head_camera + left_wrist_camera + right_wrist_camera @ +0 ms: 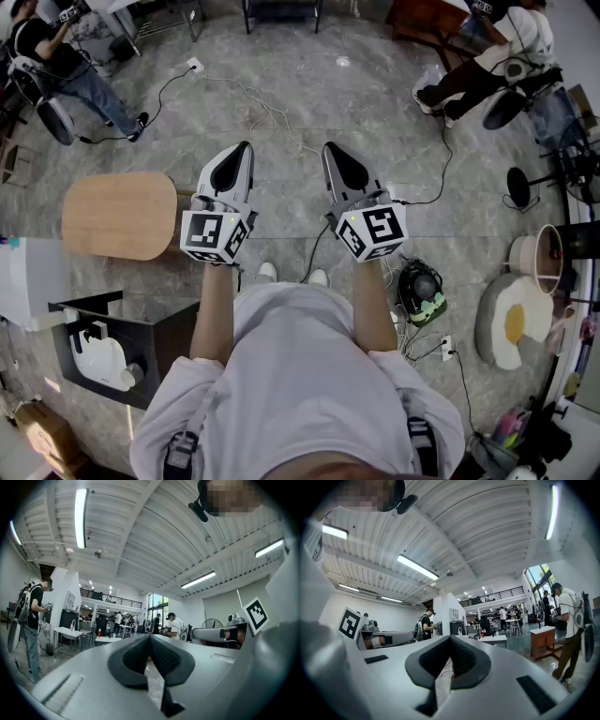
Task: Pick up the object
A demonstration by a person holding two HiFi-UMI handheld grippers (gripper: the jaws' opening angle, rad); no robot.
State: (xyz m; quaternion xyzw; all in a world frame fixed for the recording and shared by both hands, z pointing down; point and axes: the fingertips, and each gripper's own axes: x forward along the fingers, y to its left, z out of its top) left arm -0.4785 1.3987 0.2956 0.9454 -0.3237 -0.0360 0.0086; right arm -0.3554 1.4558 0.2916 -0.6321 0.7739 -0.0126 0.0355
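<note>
Both grippers are held level side by side in front of the person, above the marble floor. In the head view my left gripper [247, 147] has its jaws together with nothing between them, and so does my right gripper [328, 148]. In the left gripper view the black pads [136, 660] meet at the tip of the left gripper [150, 636], empty. The right gripper view shows the right gripper [450, 639] the same way, pads touching. Neither gripper is near any object that could be picked up; I cannot tell which thing the task means.
A low round-cornered wooden table [122, 214] stands just left of the left gripper. On the floor at the right lie a fried-egg cushion [511, 323], a bowl [532, 261], a black device [420, 289] and cables. Other people stand at the far corners.
</note>
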